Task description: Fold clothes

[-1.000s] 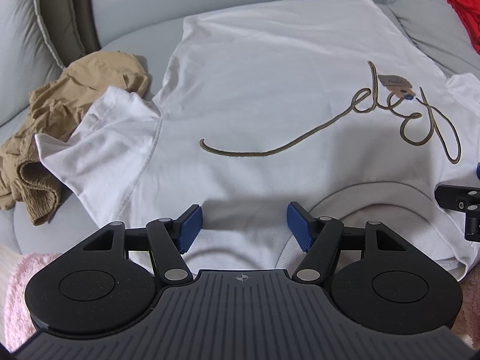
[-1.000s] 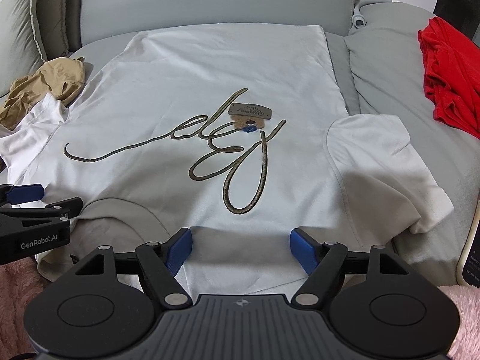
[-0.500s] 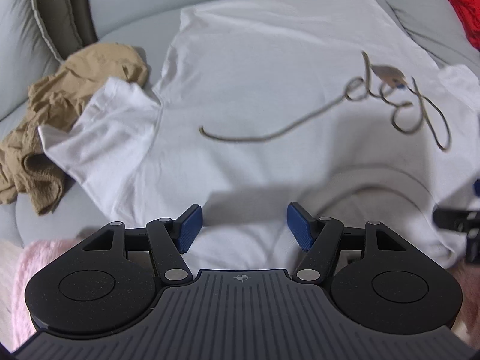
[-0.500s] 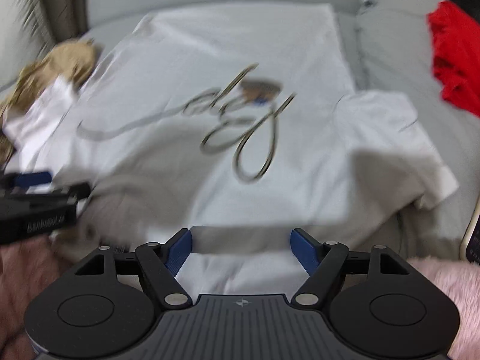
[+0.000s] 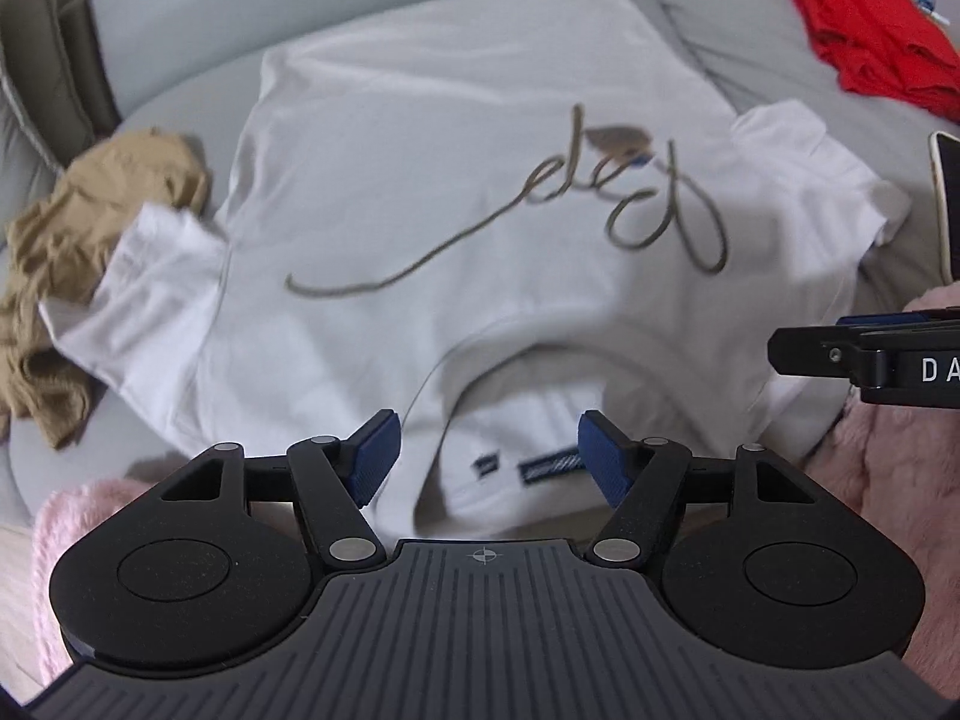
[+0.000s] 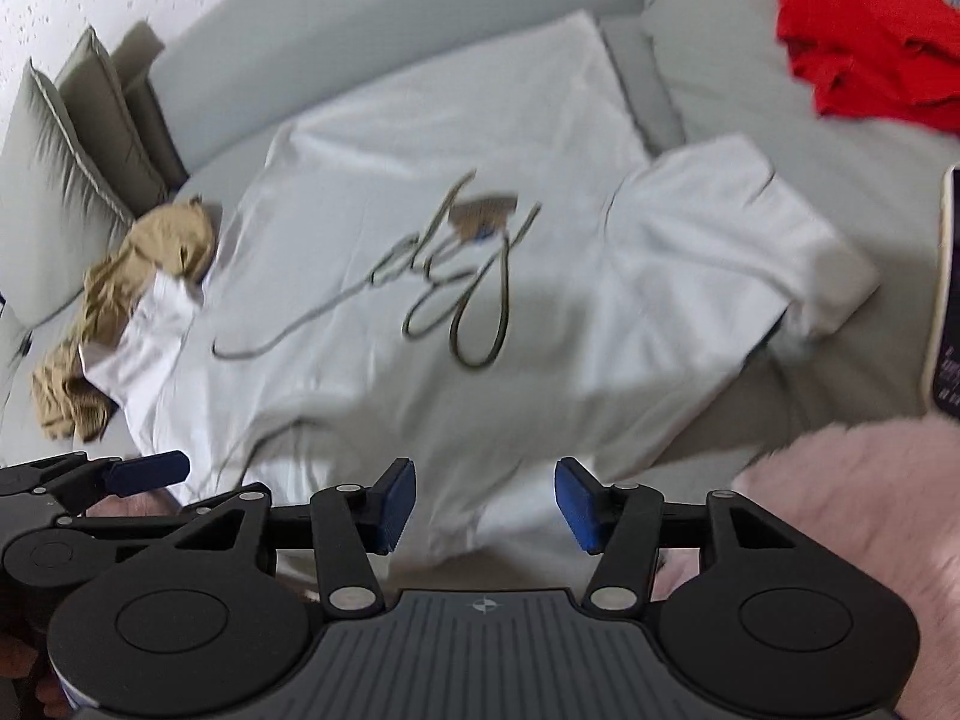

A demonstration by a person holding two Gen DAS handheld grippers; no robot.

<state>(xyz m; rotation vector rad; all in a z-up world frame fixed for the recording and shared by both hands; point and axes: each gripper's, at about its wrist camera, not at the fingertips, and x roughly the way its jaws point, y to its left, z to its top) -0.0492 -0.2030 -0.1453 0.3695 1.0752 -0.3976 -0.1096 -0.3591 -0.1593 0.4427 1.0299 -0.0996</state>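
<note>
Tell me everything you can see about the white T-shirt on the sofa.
The white T-shirt looks like soft cotton and lies spread front up on the grey sofa, collar nearest the cameras. A cursive olive-brown script crosses the chest, with a small brown tag lying on it. Dark labels show inside the collar. One sleeve overlaps the crumpled tan garment; the other lies rumpled on the cushion. No fingers grip it.
</note>
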